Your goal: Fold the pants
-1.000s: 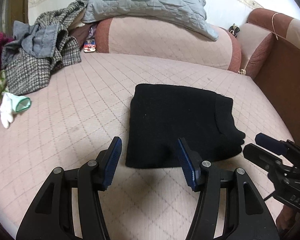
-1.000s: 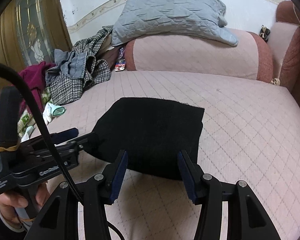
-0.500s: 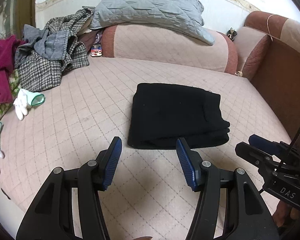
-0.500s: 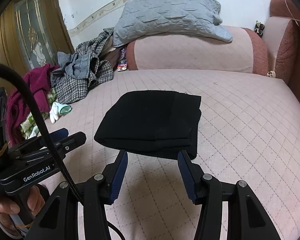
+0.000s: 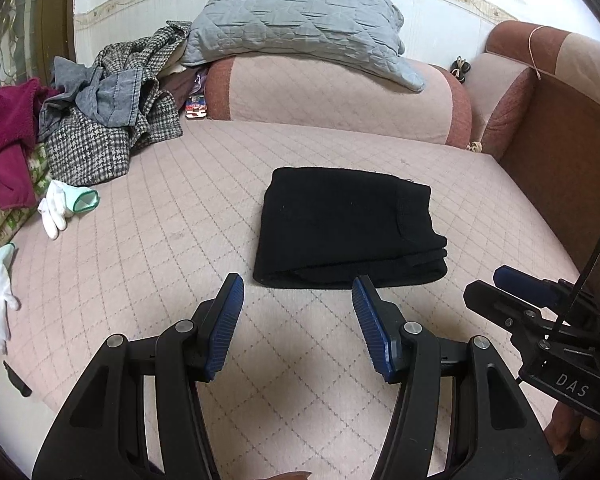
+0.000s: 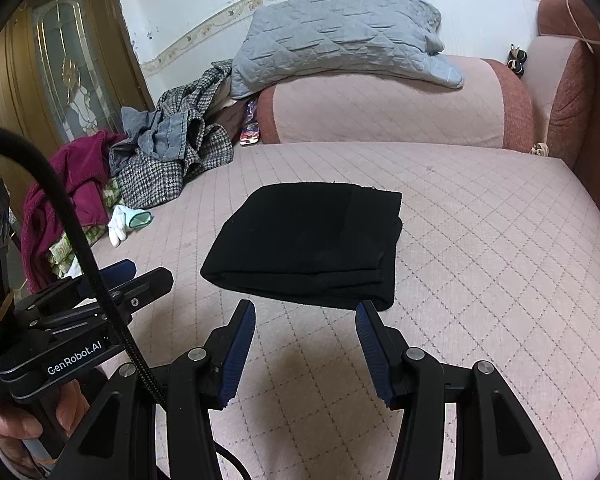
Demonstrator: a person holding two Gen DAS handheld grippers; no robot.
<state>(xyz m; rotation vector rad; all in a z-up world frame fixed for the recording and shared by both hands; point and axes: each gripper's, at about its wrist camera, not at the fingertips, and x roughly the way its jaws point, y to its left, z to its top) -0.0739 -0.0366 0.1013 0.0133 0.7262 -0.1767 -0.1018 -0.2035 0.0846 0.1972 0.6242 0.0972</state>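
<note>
A: Both of them are pulling back from the black pants (image 5: pixel 346 228) now. A second ago the left gripper (image 5: pixel 298 322) was hanging right over the near edge of the cloth.

B: Yes, and now bare bed cover (image 5: pixel 148 248) is showing between it and the pants. The right gripper (image 6: pixel 306 342) is backing off likewise.

A: Both are open and empty. And the pants?

B: They are settling into a neat, flat, folded block; the loose edge on the right is lying tucked in now.
</note>
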